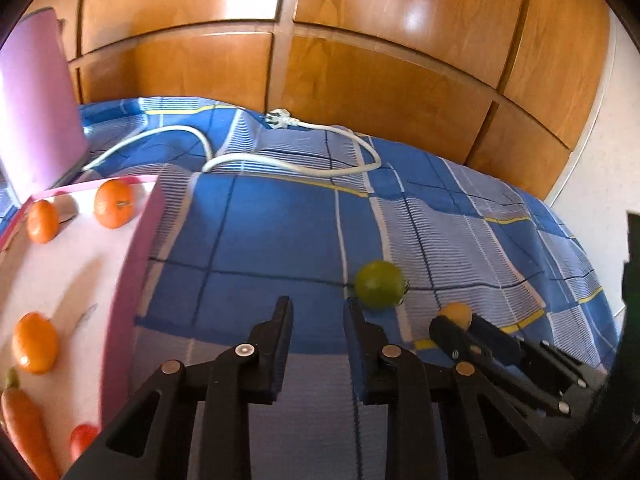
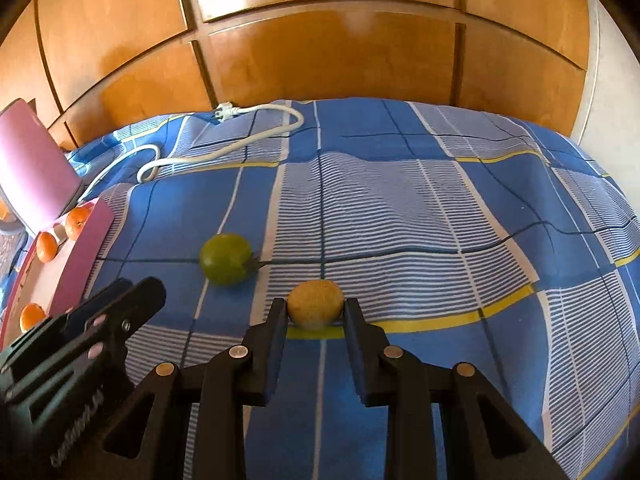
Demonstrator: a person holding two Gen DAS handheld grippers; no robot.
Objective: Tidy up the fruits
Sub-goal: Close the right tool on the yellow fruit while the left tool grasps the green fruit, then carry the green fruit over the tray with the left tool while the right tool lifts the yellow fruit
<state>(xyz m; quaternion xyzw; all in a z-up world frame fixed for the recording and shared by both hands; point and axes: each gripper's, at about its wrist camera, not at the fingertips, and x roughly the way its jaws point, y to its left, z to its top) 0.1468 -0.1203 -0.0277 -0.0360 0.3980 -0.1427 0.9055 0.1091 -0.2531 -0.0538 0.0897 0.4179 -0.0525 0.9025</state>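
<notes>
Sitting at the far left of the left wrist view, a pink box (image 1: 132,280) with its lid (image 1: 36,104) raised holds four oranges (image 1: 114,204), a carrot (image 1: 24,424) and a small red fruit (image 1: 82,438) on its pale floor. To the right of it spreads a blue checked bedsheet (image 1: 272,232), with a white power cable (image 1: 320,168) looped across its far side in front of a brown wooden wardrobe (image 1: 360,40). The left gripper (image 1: 318,312) hangs over the sheet just beside the box, its fingers drawn as near together as they go and nothing between them. A green tomato (image 1: 379,283) lies on the sheet just beyond the tip of that gripper's right finger; whether the two touch cannot be told. Farther right, the right gripper (image 1: 456,322) holds a small yellow-tan fruit (image 1: 456,313).

Seen from the right wrist camera, the box (image 2: 80,248) and three of its oranges (image 2: 78,222) sit at the left edge, with the left gripper (image 2: 136,292) jutting in below them. The green tomato (image 2: 225,258), stem pointing right, rests on the sheet (image 2: 440,220) between that gripper and the centre. At the centre the right gripper (image 2: 315,310) has its fingers pressed against both sides of the yellow-tan fruit (image 2: 315,304), which sits low over a yellow stripe in the cloth.
</notes>
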